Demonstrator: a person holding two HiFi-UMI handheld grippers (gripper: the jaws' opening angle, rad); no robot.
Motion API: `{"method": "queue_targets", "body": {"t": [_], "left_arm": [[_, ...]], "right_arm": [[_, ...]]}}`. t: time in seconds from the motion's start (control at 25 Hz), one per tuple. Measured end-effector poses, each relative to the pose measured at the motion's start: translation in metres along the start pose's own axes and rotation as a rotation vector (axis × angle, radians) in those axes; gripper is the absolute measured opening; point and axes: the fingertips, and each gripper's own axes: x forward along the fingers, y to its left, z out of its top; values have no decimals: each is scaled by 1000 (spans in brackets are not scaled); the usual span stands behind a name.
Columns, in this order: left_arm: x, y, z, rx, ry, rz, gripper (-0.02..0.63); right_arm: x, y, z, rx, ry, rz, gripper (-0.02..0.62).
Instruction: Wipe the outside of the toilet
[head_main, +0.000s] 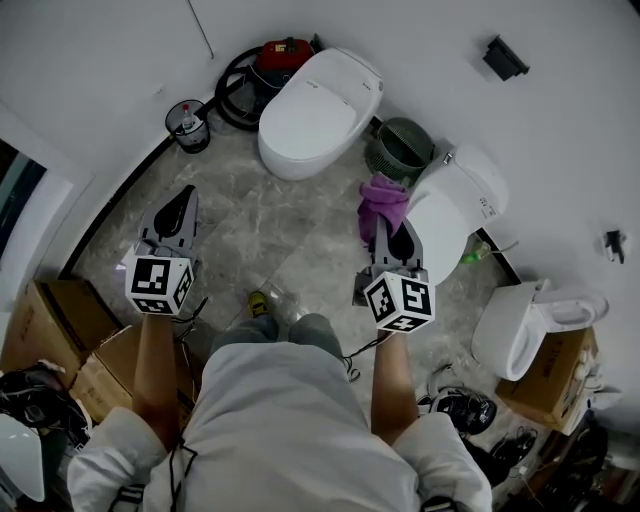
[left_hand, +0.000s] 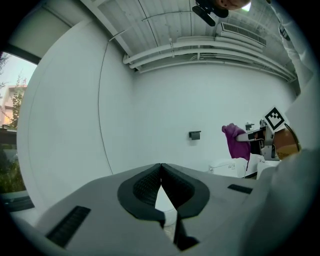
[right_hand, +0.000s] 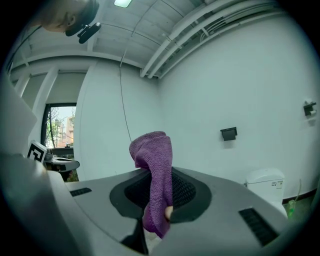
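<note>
The right hand-held gripper (head_main: 393, 232) is clenched on a purple cloth (head_main: 383, 203) that sticks out past its tips, just beside the middle toilet (head_main: 455, 215) of 3. The left hand-held gripper (head_main: 183, 200) is pressed closed on nothing, well apart over the floor (head_main: 260, 230).

White walls (head_main: 100, 60), grey marbled floor (head_main: 250, 230), daylit window (right_hand: 61, 127), ceiling pipes (left_hand: 200, 50), cardboard boxes (head_main: 62, 312) along one wall
</note>
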Motion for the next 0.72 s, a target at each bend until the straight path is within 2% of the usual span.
{"method": "queue_targets", "body": {"t": [0.28,0.72], "left_arm": [[36,26,-6,-6,18,-22,17],[134,12,-22,7,63,-67,17]], "right_arm": [[38,-3,0,-15,10,-37,78],[105,-61,-14,12,31,-22,77]]}}
